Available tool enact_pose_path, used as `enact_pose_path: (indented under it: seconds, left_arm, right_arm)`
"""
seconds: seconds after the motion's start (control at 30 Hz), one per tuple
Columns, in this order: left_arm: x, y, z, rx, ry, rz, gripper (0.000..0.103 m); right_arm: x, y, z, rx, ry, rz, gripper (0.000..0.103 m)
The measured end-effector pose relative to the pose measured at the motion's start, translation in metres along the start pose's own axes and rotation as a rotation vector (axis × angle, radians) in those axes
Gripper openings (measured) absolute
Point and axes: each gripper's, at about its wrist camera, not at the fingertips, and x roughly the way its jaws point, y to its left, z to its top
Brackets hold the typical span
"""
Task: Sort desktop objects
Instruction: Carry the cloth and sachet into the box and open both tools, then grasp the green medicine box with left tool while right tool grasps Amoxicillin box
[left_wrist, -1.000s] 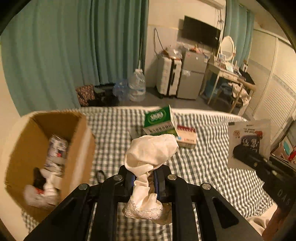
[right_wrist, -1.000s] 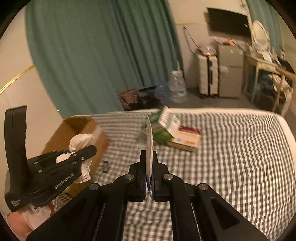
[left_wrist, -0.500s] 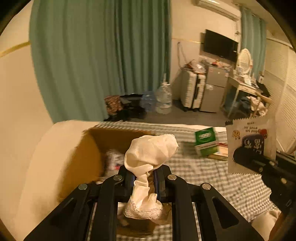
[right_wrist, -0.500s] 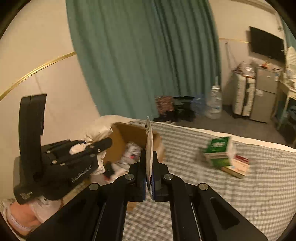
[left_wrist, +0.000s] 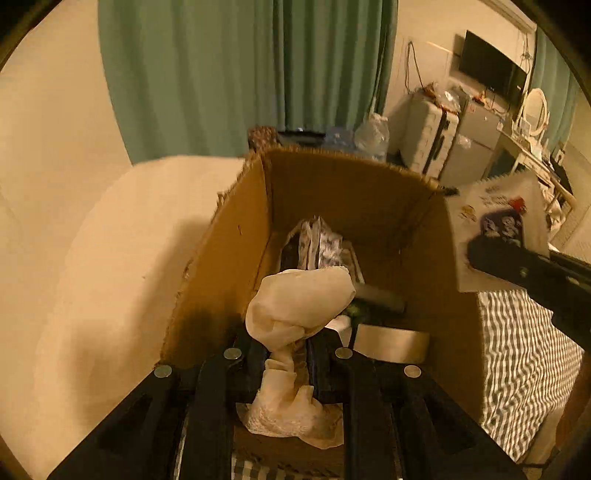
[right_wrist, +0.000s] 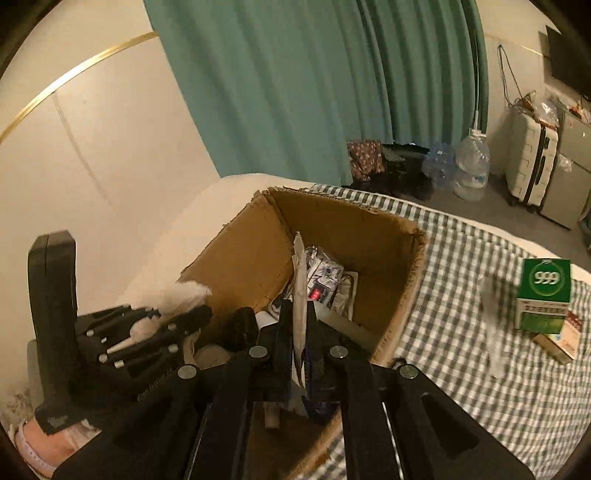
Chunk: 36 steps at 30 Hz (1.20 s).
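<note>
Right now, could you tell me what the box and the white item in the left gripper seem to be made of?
Box: brown corrugated cardboard, matte, with ragged torn rims. White item: soft cream fabric, apparently; it bunches and folds, with a lacy edge.

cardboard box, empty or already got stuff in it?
Not empty. The cardboard box is open-topped, and printed packets lie on its floor with other small items that are too dark to identify.
</note>
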Motion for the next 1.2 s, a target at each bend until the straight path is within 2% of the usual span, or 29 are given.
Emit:
enact_pose_path:
  seconds: [0.07, 0.1, 0.13, 0.17, 0.2, 0.23, 0.37, 0.6, 0.77, 0.9, 1.03, 1.2]
  left_arm:
    - [0.006, 0.005, 0.0, -0.014, 0.001, -0.017, 0.023]
    - [0.008, 0.005, -0.002, -0.02, 0.003, -0.038, 0.036]
    - [0.008, 0.004, -0.004, -0.023, 0.008, -0.064, 0.058]
    - [0.009, 0.003, -0.005, -0.024, 0.009, -0.072, 0.07]
    - [0.008, 0.001, -0.007, -0.02, 0.002, -0.065, 0.087]
    - [0.005, -0.002, -0.009, -0.009, -0.012, -0.056, 0.091]
    - [0.001, -0.004, -0.016, 0.048, -0.015, -0.037, 0.091]
    - [-0.037, -0.024, -0.014, 0.043, -0.066, -0.039, 0.092]
    - [-0.076, -0.075, -0.018, 0.048, -0.132, -0.069, 0.1]
    - [-0.09, -0.126, -0.025, 0.102, -0.142, -0.148, 0.102]
    - [-0.087, -0.177, -0.036, 0.146, -0.146, -0.178, 0.103]
    - [-0.053, -0.231, -0.043, 0.122, -0.077, -0.2, 0.103]
  right_arm:
    - [0.013, 0.003, 0.003, 0.001, 0.017, 0.012, 0.01]
    - [0.019, 0.004, 0.004, -0.002, 0.015, -0.007, 0.017]
    - [0.022, 0.005, 0.006, 0.001, 0.012, -0.019, 0.046]
    - [0.023, 0.005, 0.007, 0.01, 0.008, -0.038, 0.078]
    - [0.024, 0.004, 0.009, 0.027, -0.004, -0.065, 0.085]
    - [0.021, 0.0, 0.008, 0.051, -0.037, -0.085, 0.086]
    - [0.003, -0.018, 0.007, 0.126, -0.083, -0.06, 0.086]
    - [-0.075, -0.064, -0.009, 0.168, -0.178, -0.166, 0.086]
    - [-0.152, -0.112, -0.04, 0.198, -0.248, -0.281, 0.086]
    - [-0.191, -0.147, -0.074, 0.206, -0.256, -0.347, 0.086]
    - [-0.211, -0.185, -0.113, 0.223, -0.235, -0.391, 0.086]
    - [-0.218, -0.224, -0.141, 0.284, -0.253, -0.414, 0.087]
